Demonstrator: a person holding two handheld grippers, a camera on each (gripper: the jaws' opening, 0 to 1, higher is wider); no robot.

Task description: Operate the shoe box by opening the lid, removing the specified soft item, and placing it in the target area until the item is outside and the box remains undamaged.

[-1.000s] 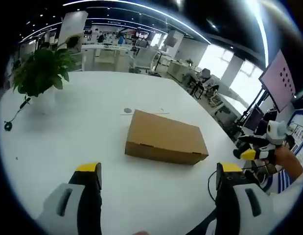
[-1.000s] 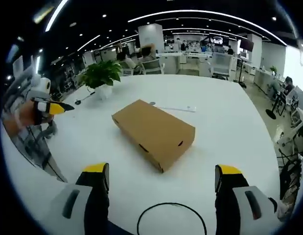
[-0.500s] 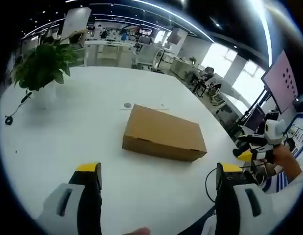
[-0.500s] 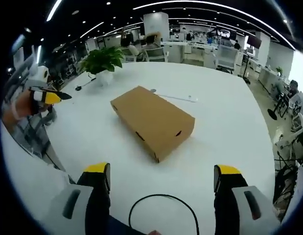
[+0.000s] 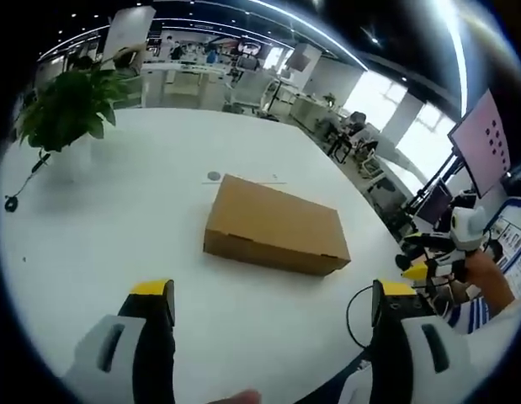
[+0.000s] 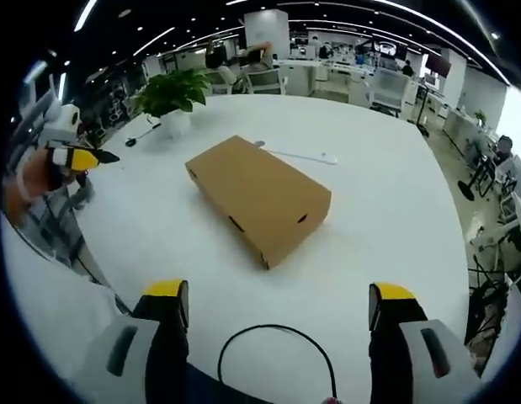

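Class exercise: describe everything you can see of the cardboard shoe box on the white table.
The shoe box is plain brown cardboard, long and low, with its lid shut flat. Small dark slots mark its side and end walls. It lies flat on the white table, set at an angle to both views, also seen at. Nothing touches it; both grippers are well short of it.

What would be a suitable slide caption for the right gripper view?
Open right gripper facing a closed cardboard shoe box on a white table.

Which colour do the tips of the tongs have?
Yellow, on black inner faces; the left tongs and right tongs show it equally well in their own views.
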